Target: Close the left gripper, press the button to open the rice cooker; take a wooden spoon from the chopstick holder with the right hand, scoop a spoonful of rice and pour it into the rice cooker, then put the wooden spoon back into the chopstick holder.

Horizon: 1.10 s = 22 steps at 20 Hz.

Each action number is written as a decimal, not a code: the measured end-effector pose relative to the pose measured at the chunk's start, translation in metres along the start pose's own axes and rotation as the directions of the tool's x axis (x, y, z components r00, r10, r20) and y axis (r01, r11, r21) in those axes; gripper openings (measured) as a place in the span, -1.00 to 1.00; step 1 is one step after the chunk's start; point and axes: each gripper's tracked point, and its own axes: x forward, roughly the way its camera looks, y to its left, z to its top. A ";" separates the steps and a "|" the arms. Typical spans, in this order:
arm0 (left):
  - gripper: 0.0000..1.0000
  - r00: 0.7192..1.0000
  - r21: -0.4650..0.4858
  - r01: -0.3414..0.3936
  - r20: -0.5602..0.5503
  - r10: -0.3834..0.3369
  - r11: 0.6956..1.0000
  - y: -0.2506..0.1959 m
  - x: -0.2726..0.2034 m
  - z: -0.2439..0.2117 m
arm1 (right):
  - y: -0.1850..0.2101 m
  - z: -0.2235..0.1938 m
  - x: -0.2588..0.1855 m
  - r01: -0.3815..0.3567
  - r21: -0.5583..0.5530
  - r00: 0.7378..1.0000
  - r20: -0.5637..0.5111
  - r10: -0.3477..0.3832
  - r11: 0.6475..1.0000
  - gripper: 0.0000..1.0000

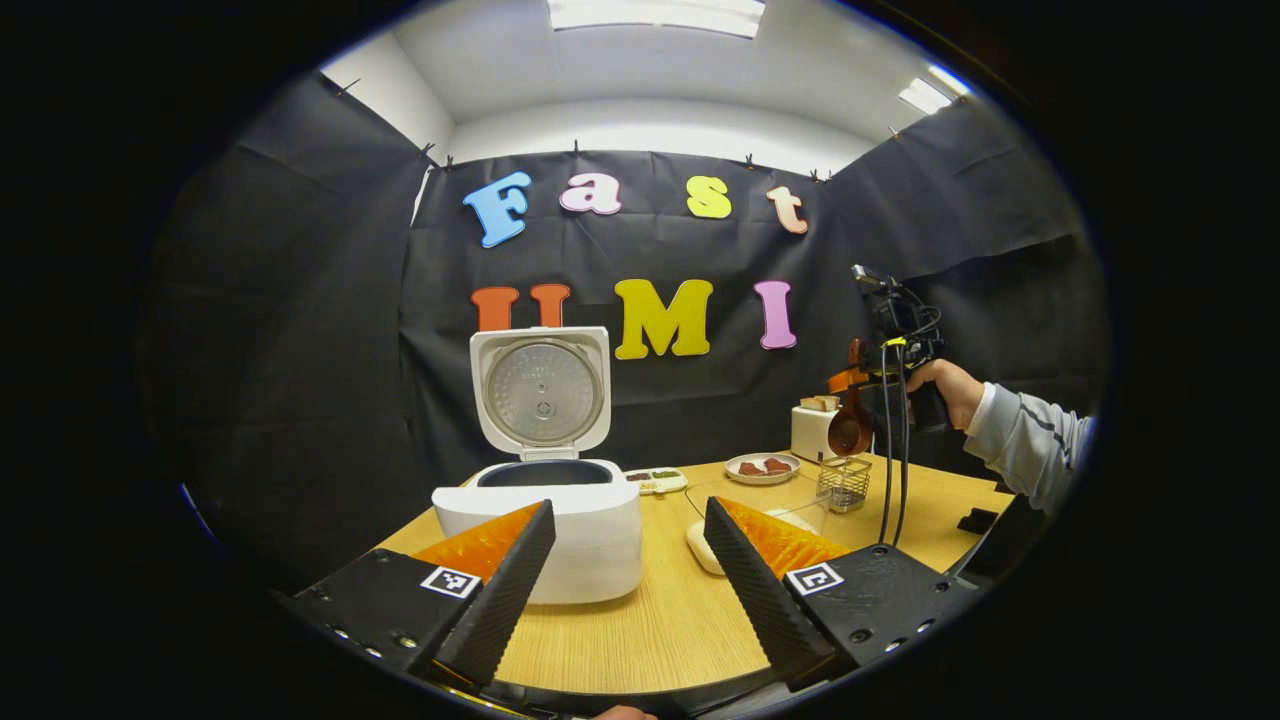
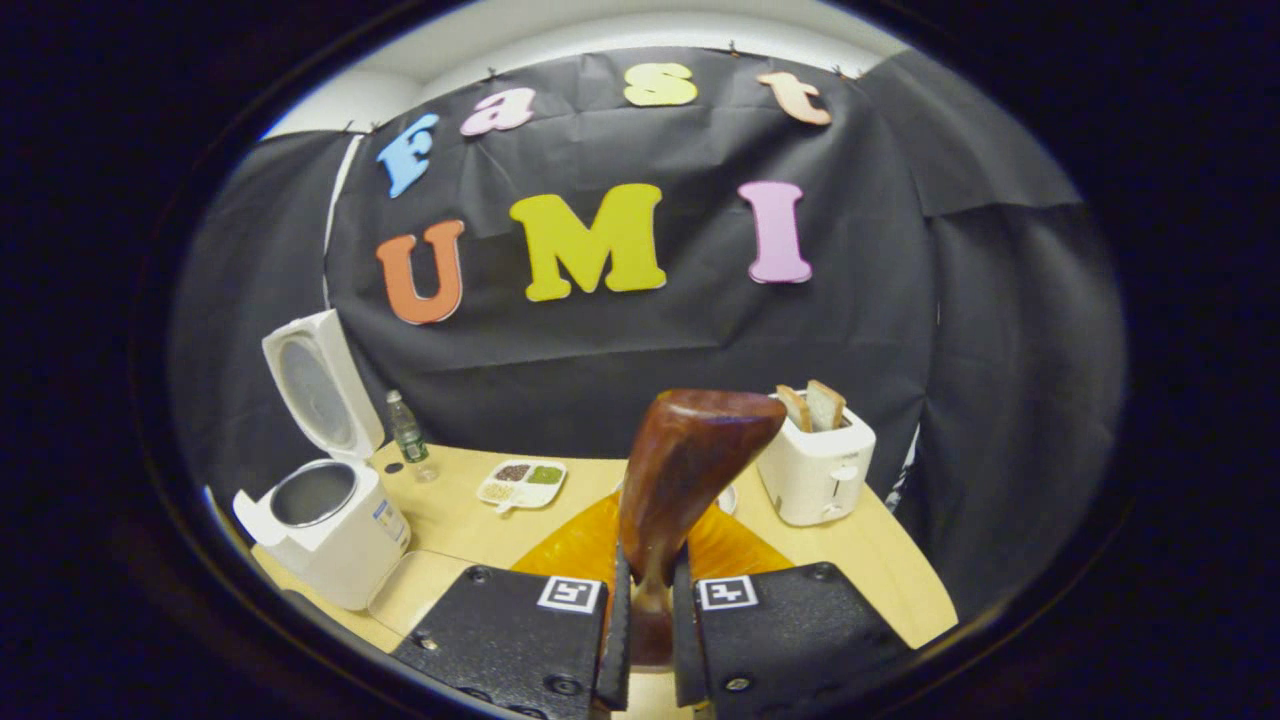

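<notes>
The dark brown wooden spoon is clamped by its handle between both fingers of the right gripper, bowl end up and leaning slightly away from the camera. In the left gripper view the same spoon hangs bowl-down from the right gripper, directly above the small wire-mesh chopstick holder and clear of its rim. A hand in a grey sleeve grips that tool's handle.

The white rice cooker stands on the light wooden table with its lid raised upright, the metal inner plate facing forward and the dark inner pot exposed. In the right gripper view the rice cooker sits well apart from the spoon, on the far side of the table from the toaster.

The left gripper has its jaws spread wide and holds nothing; it sits just in front of the rice cooker.

Beside the chopstick holder, toward the rice cooker, lies a clear glass container of pale rice. Behind the holder stand a white toaster with two bread slices, a small plate of reddish food and a white divided tray of grains. A small clear plastic bottle stands just behind the rice cooker.
</notes>
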 end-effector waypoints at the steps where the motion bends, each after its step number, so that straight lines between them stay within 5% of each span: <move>1: 0.91 1.000 0.006 -0.012 0.004 0.012 1.000 0.003 -0.003 0.003 | 0.015 0.000 -0.002 -0.009 -0.019 1.000 0.009 0.009 1.000 -0.55; 12: 0.91 1.000 -0.048 -0.008 0.013 0.008 0.999 -0.003 -0.002 0.035 | 0.138 -0.070 0.025 -0.089 -0.125 0.996 -0.025 0.087 0.988 -0.55; 16: 0.90 0.998 -0.063 -0.046 0.034 0.048 0.997 -0.007 0.007 0.042 | 0.142 -0.106 0.042 -0.043 -0.165 0.997 -0.069 0.032 0.985 -0.55; 22: 0.91 0.999 -0.069 0.014 0.046 -0.011 0.998 -0.024 0.007 0.042 | 0.113 -0.137 0.058 0.078 -0.188 0.990 -0.104 -0.098 0.979 -0.55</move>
